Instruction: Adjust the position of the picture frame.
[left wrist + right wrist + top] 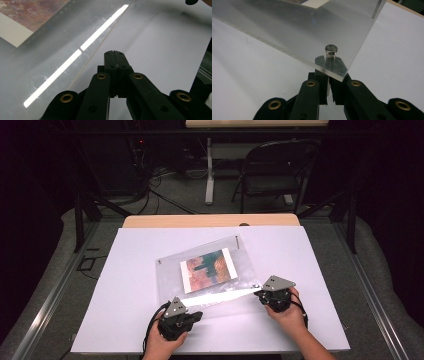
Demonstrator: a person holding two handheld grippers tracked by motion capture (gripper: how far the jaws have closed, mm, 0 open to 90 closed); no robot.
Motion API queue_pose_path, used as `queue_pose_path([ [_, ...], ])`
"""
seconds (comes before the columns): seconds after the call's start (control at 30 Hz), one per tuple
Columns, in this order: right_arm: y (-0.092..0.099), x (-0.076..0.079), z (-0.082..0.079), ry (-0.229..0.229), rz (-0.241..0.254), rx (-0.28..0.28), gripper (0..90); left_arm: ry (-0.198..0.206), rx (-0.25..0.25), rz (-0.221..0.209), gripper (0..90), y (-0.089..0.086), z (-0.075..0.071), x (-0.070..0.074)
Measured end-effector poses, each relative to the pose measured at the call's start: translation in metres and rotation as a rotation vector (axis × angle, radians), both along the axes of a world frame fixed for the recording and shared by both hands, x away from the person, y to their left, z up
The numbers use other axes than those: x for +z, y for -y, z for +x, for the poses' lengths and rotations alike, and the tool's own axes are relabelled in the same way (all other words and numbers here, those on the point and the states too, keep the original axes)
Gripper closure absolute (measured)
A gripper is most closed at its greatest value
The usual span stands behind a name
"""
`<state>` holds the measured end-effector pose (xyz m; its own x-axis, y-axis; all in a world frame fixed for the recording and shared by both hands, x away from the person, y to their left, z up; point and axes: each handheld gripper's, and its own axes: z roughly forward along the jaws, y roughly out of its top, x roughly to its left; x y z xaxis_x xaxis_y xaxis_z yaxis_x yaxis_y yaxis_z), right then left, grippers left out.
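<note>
a: entry, clear acrylic frame [207, 270]; lies flat but skewed on the white table [125, 285], a colour print [208, 269] sandwiched at its middle; metal standoff pins at the corners.

b: right gripper [264, 296]?

a: at the near right corner of the frame; in the right gripper view the jaws sit under the plate edge, closed around the shaft of the corner pin [331, 51], its cap showing above the plate; looks like a grip on the pin, though the plate partly hides the tips.

b: left gripper [113, 55]?

a: jaws pressed together, nothing between them; tip just beside the frame's near edge, on bare table, not touching the plate as far as i can tell.

b: handling?

a: judgement only; stiff, smooth, probably slippery on the faces, scratches easily; glare stripe shows a polished surface; moderate weight likely; one corner pin alone may let it swing or bind.

b: where to hold?

a: at pins or edges, two opposite points; keep pads off the face over the print.
</note>
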<state>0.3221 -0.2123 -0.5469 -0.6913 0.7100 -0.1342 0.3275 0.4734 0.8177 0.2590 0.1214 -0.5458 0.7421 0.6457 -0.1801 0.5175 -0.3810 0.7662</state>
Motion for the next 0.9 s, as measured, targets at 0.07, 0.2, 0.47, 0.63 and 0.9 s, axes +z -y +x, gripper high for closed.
queue_pose_path([
  [0.07,0.0,0.003,-0.001,0.005,0.016,0.001,85.4,-0.003,0.004,0.004,90.0,0.0,-0.001,0.0],
  [0.2,-0.001,0.007,-0.004,0.01,0.024,0.015,85.5,-0.002,0.008,0.023,90.0,-0.002,-0.002,0.002],
  [0.47,-0.002,0.013,-0.008,0.008,0.052,0.029,85.5,-0.003,0.058,0.078,90.0,-0.005,0.0,0.001],
  [0.63,-0.003,0.016,-0.011,0.006,0.066,0.036,85.5,-0.012,0.074,0.101,89.9,-0.006,0.001,0.0],
  [0.9,-0.006,0.018,-0.016,0.003,0.07,0.051,85.6,-0.015,0.11,0.12,89.7,-0.01,0.005,0.0],
])
